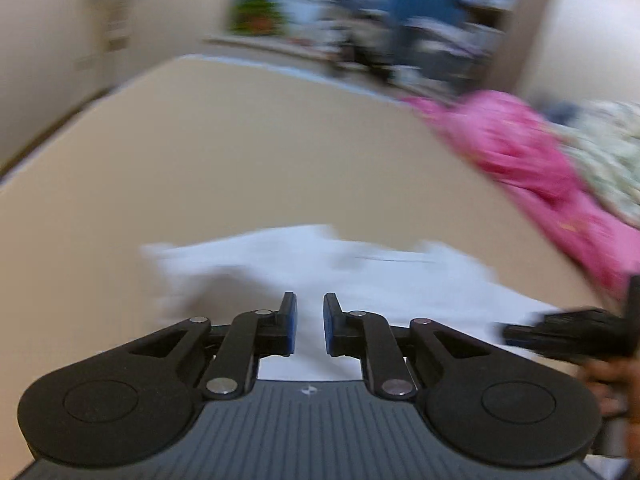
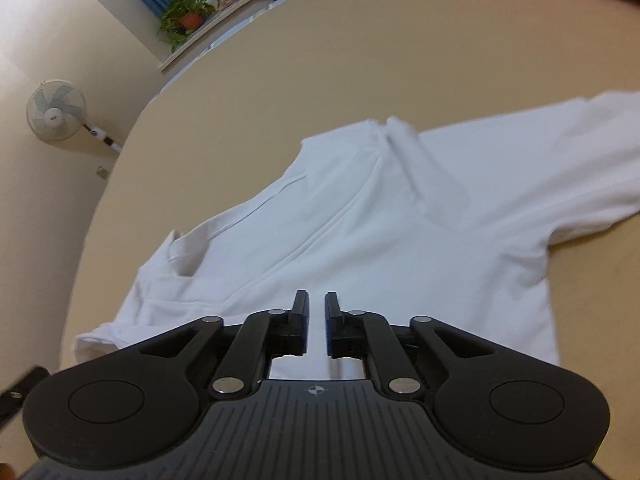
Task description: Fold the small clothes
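Observation:
A small white shirt (image 2: 400, 220) lies spread flat on the tan table (image 2: 360, 60), collar away from me and one sleeve reaching out to the right. My right gripper (image 2: 317, 300) hovers over the shirt's lower part, its jaws a narrow gap apart with only cloth showing beneath them. The left wrist view is motion-blurred. There the white shirt (image 1: 360, 276) sits under and ahead of my left gripper (image 1: 310, 300), whose blue-padded jaws stand slightly apart with nothing between them.
A pink garment (image 1: 520, 152) and a pale patterned cloth (image 1: 608, 148) lie heaped at the table's far right. A black tool held by a hand (image 1: 568, 332) shows at the right edge. Beyond the table (image 1: 240, 140) are a standing fan (image 2: 56, 110) and a potted plant (image 2: 188, 14).

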Motion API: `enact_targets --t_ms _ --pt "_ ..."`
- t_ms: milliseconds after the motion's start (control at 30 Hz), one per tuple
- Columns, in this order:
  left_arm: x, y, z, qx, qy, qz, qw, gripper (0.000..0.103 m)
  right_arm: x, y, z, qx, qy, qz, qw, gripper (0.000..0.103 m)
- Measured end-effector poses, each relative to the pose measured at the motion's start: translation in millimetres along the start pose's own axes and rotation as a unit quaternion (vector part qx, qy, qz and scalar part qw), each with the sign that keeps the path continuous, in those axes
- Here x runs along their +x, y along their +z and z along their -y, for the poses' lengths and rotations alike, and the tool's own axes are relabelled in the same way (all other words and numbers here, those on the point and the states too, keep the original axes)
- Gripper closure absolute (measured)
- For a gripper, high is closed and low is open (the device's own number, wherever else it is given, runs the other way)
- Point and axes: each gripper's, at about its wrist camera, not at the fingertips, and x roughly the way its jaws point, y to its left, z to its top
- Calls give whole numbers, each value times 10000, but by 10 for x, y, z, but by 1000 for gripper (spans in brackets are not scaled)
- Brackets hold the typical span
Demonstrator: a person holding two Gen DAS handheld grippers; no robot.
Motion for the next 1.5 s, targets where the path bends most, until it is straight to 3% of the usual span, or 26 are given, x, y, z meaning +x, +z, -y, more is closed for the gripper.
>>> enact_targets --t_ms 100,167,300,367,400,433,500,567,600,700,767,800,900,967,1033,1100,1167,1300,1400,1467,1500 --pt "-73 -13 -353 -82 558 103 9984 85 104 -57 -50 -12 -12 -163 9999 85" --pt "-59 -31 -591 -316 589 189 9976 62 201 -137 -112 -207 -168 -304 9992 80" --pt "79 -23 -949 -1201 476 -174 9915 60 412 -292 -168 -541 -594 -613 9949 80" --pt "239 32 -1060 -1324 310 -325 9902 60 448 -334 -239 -798 -725 -504 9929 83" --pt "309 63 -1094 -1314 320 -376 9901 60 446 -354 -291 -973 -791 -416 9912 89" --pt "366 69 -1121 -1302 337 -402 9901 60 443 -373 -343 -1141 -816 -308 9896 99" --pt "425 121 -1147 -1306 193 -411 9904 59 399 -349 -388 -1201 -660 -32 9906 100" --pt "508 161 -1112 -1226 -34 -433 9915 46 237 -213 -413 -1113 -323 509 9920 100" --pt "608 142 -1033 -1141 -86 -473 9923 45 101 -124 -423 -1071 -106 869 9904 100" --pt "747 120 -897 -861 -14 -587 9946 46 -323 99 -393 -1185 303 2036 9714 100" --pt "787 71 -875 -853 -89 -765 9934 46 -454 215 -284 -1196 298 2407 9627 100" --pt "819 28 -871 -823 -87 -915 9924 46 -427 285 -206 -1161 127 2287 9665 100" --pt "886 -43 -892 -829 17 -1196 9894 46 -6 469 160 -787 -948 1164 9855 98" --pt "883 -50 -903 -823 -7 -1196 9894 47 137 544 413 -113 -1151 824 9899 95" --pt "903 -47 -842 -801 -74 -1201 9895 47 105 605 528 232 -1056 891 9901 95" --pt "925 -92 -790 -746 -104 -1230 9895 47 19 639 512 196 -912 1037 9902 95" --pt "956 -100 -778 -731 -116 -1230 9896 47 9 638 483 98 -773 1023 9917 83" --pt "887 -157 -768 -883 -192 -1141 9893 47 122 609 478 137 -737 615 9953 80" --pt "870 -159 -764 -883 -233 -1140 9893 48 236 538 471 -29 -1021 315 9943 76" --pt "878 -174 -748 -841 -167 -1172 9894 65 320 482 482 -154 -1232 85 9922 76" --pt "881 -184 -742 -807 -125 -1199 9894 70 352 462 472 -218 -1238 40 9921 75"
